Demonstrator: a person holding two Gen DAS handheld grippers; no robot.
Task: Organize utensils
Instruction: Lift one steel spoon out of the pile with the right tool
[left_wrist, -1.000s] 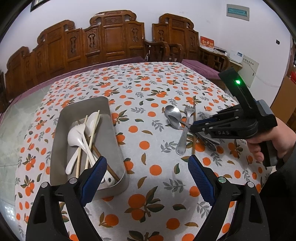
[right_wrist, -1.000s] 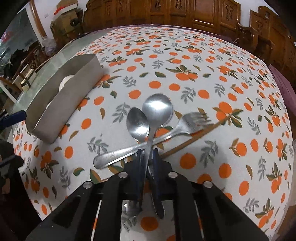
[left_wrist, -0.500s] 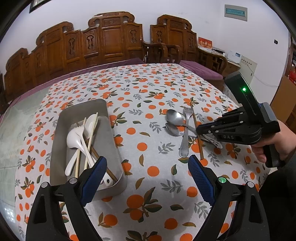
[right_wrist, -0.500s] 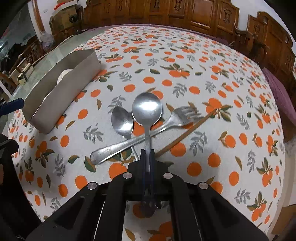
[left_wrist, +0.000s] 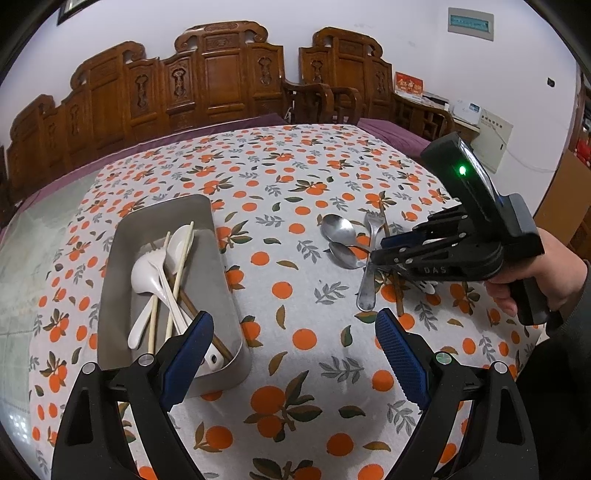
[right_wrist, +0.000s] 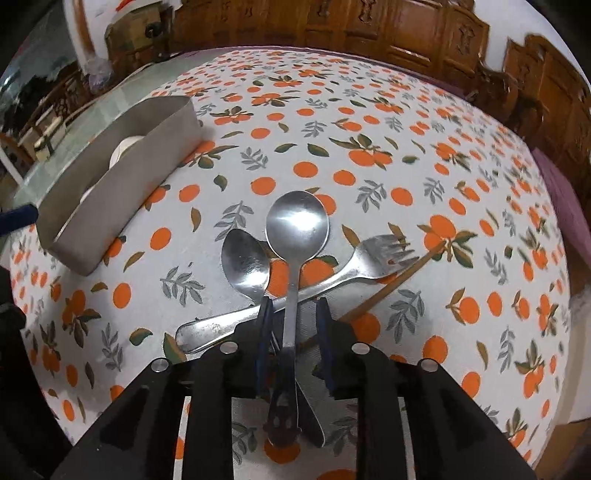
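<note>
Two jaws of the right gripper (right_wrist: 291, 314) have just parted — round-bowled steel spoon (right_wrist: 295, 236) lies released between them, not yet binned.

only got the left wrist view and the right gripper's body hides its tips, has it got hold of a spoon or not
Observer: No. The handle of the round spoon runs between the pads of the right gripper with a gap on each side. The jaws have just been opening.
Operator: is that spoon lying free or on something
Observer: Its handle crosses over the handle of the fork, just ahead of the pads.
Operator: anything under the fork
Observer: A wooden chopstick runs from under the fork's tines back toward the gripper.
</note>
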